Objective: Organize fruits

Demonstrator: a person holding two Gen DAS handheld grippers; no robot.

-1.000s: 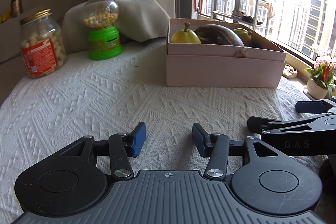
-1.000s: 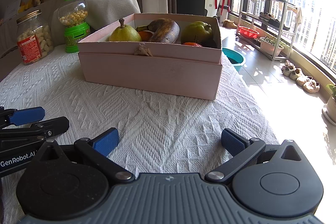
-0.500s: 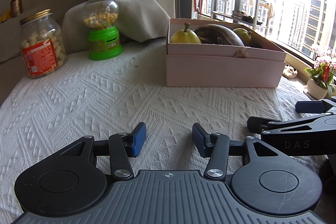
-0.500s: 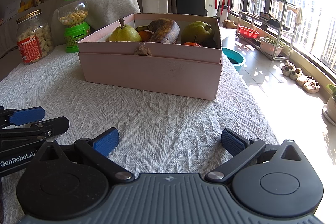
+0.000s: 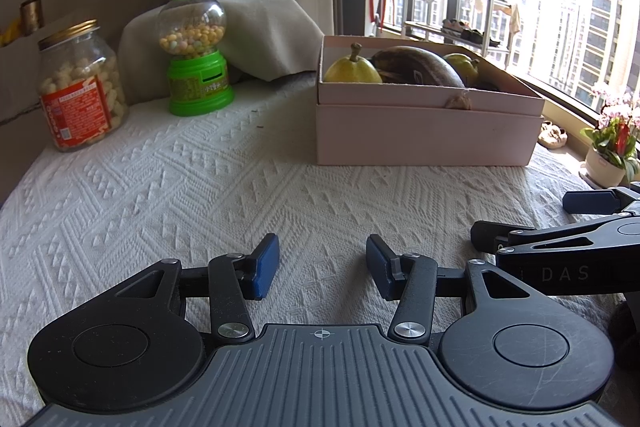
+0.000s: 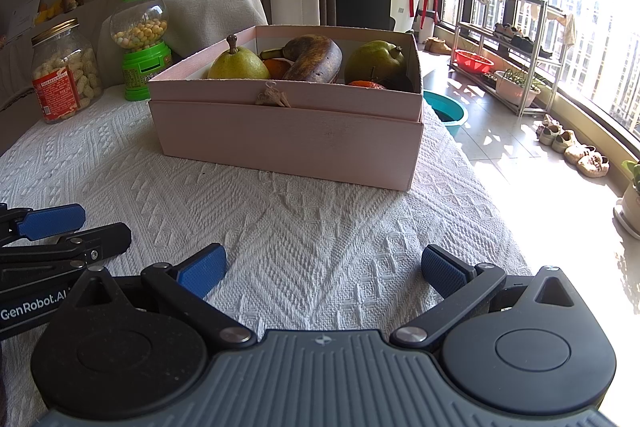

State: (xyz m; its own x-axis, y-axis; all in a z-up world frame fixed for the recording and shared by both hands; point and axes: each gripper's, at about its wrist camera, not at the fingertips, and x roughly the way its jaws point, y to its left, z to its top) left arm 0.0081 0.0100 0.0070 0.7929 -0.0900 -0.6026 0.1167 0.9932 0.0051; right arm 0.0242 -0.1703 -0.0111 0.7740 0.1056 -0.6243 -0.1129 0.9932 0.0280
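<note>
The left gripper [image 5: 322, 263] hangs low over the white textured tablecloth [image 5: 200, 195], its blue pads parted with only bare cloth between them; it grips nothing. The right gripper [image 6: 324, 269] sits just beside it, jaws spread wider, also empty, with cloth alone in the gap. In each wrist view the other gripper's blue-tipped finger pokes in from the side, so the two tools lie side by side, both on the near side of the pink box [image 6: 288, 143] and well apart from it.

The pink box stands on the cloth ahead of both grippers, an open tray set inside a slightly larger lid or base, with a small tan tassel [image 6: 272, 97] hanging at the middle of its front wall. The fruit lies inside the box: a yellow pear [image 6: 238, 65] with its stem up at the left end, a dark browned banana [image 6: 316, 59] in the middle, a green pear [image 6: 374, 61] at the right end, and orange fruit [image 6: 278, 67] showing low between them and under the green pear. Nothing lies on the cloth between the grippers and the box.

Left of the box, toward the back edge of the cloth, stands a green candy dispenser [image 6: 142, 45] with a clear globe, and farther left of it a glass jar [image 6: 64, 71] with a red label and gold lid. Right of the box, off the table, the sunlit floor holds a teal basin [image 6: 450, 111], a metal rack [image 6: 508, 47] by the window, and pairs of shoes [image 6: 572, 147].
</note>
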